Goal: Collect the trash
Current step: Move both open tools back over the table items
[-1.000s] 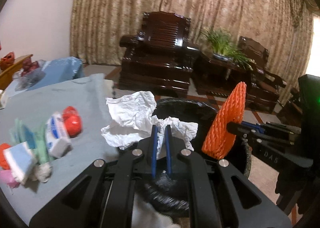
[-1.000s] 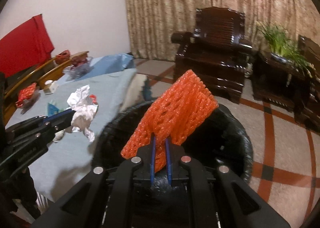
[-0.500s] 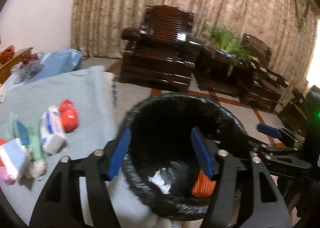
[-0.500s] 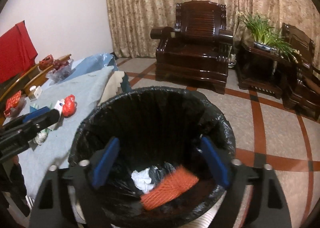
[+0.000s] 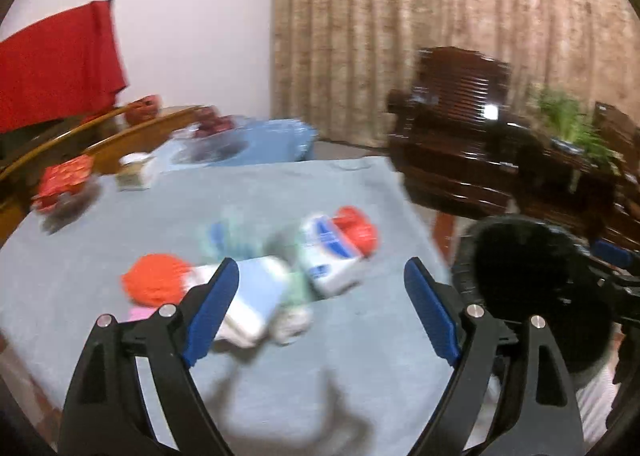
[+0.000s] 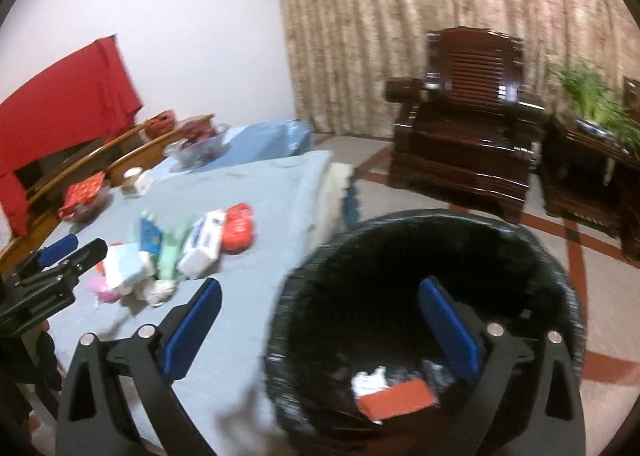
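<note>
My left claw (image 5: pixel 322 302) and right claw (image 6: pixel 320 330), just opened wide, hold nothing. Black-lined round bin (image 6: pixel 560 256) off desk's (image 6: pixel 256 296) right edge holds white crumpled paper (image 6: pixel 370 378), orange foam net (image 6: pixel 396 396).

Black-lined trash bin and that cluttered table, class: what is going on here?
A person is clearing trash with two hand-held grippers. The black-lined trash bin beside the blue-grey cloth-covered table holds crumpled white paper and orange foam netting. Both jaws have just been opening and hold nothing. The left hand-held gripper faces the remaining pile of packets; the right hand-held gripper is at the bin.
</note>
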